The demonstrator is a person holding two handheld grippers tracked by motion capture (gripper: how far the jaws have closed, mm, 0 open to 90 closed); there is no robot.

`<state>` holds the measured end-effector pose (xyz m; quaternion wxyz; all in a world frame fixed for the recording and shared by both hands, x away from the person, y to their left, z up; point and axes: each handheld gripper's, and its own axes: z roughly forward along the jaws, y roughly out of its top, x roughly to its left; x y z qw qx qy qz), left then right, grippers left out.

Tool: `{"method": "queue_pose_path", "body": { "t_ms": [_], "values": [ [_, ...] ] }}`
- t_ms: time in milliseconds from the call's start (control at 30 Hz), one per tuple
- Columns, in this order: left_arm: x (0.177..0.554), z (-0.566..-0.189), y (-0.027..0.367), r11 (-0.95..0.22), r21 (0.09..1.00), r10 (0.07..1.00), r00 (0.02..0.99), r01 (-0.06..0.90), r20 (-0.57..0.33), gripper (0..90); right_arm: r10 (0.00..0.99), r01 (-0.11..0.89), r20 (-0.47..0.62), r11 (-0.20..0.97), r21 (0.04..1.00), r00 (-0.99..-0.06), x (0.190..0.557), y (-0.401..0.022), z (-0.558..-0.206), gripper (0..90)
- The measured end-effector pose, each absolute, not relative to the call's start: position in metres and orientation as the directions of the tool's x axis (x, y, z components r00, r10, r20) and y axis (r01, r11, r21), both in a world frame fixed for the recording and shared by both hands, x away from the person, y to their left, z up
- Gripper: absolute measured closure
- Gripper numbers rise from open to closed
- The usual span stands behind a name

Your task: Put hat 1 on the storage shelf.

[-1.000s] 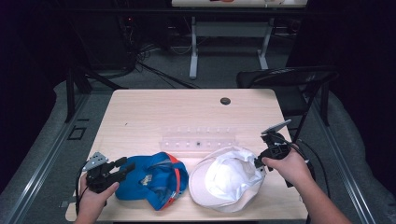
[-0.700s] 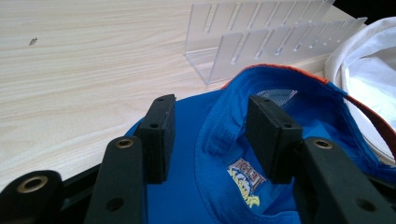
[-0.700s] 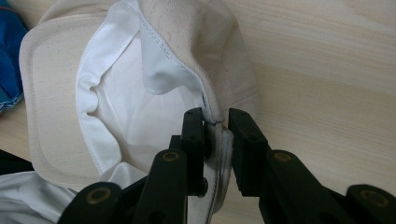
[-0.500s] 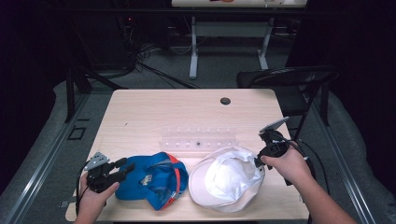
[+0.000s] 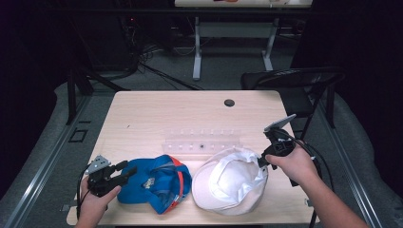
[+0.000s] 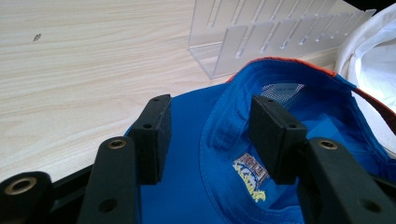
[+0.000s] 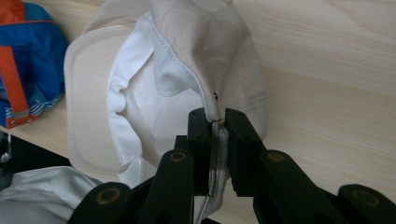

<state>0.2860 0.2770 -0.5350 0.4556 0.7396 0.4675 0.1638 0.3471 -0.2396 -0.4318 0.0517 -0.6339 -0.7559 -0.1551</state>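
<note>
Two caps are lying upside down, side by side, along the near edge of the pale wooden worktop point(image 5: 157, 114). The blue cap point(image 5: 159, 183) is sitting at the left, inner side up, with an orange strap across it and a yellow-and-blue printed label showing inside. The white cap point(image 5: 230, 183) is sitting at the right, its brim just beside the blue one.

The left claw point(image 5: 127, 172) is resting at the blue cap's left edge with its jaws standing apart. In the left gripper view, the claw point(image 6: 208, 123) is straddling the cap's rim: one pad over the brim side, the other over the crown lining, neither pressing the cloth.

The right claw point(image 5: 260, 161) is meeting the white cap's right edge. In the right gripper view, the claw point(image 7: 214, 119) is clamped on a fold of the cap's cream fabric, which is pulling up into a ridge above the pads.

A clear acrylic slotted rack point(image 5: 202, 142) is standing just behind both caps. A dark folding chair point(image 5: 294, 80) is standing beyond the worktop's far right corner.
</note>
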Motion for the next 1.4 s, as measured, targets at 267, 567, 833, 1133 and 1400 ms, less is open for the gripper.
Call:
{"method": "queue_pose_path", "body": {
  "t_ms": [267,567,833,1133,1400],
  "values": [
    [0.286,-0.534,0.278,-0.149,0.828,0.847,0.501,0.54,-0.175,49.3,0.928,0.974,0.313,0.156,0.166,-0.202,0.345,-0.237,-0.418,81.0],
    [0.286,-0.535,0.277,-0.149,0.82,0.842,0.506,0.553,-0.188,49.9,0.903,0.975,0.383,0.135,0.177,-0.194,0.342,-0.231,-0.404,81.2],
    [0.287,-0.536,0.277,-0.143,0.812,0.829,0.516,0.566,-0.214,50.6,0.857,0.983,0.489,0.096,0.159,-0.163,0.345,-0.236,-0.4,81.1],
    [0.288,-0.536,0.279,-0.122,0.805,0.818,0.519,0.581,-0.25,51.0,0.798,0.989,0.59,0.055,0.135,-0.125,0.345,-0.24,-0.401,81.4],
    [0.289,-0.536,0.279,-0.121,0.797,0.807,0.526,0.592,-0.268,52.2,0.739,0.992,0.663,0.065,0.107,-0.12,0.346,-0.242,-0.398,81.7]
  ]
}}
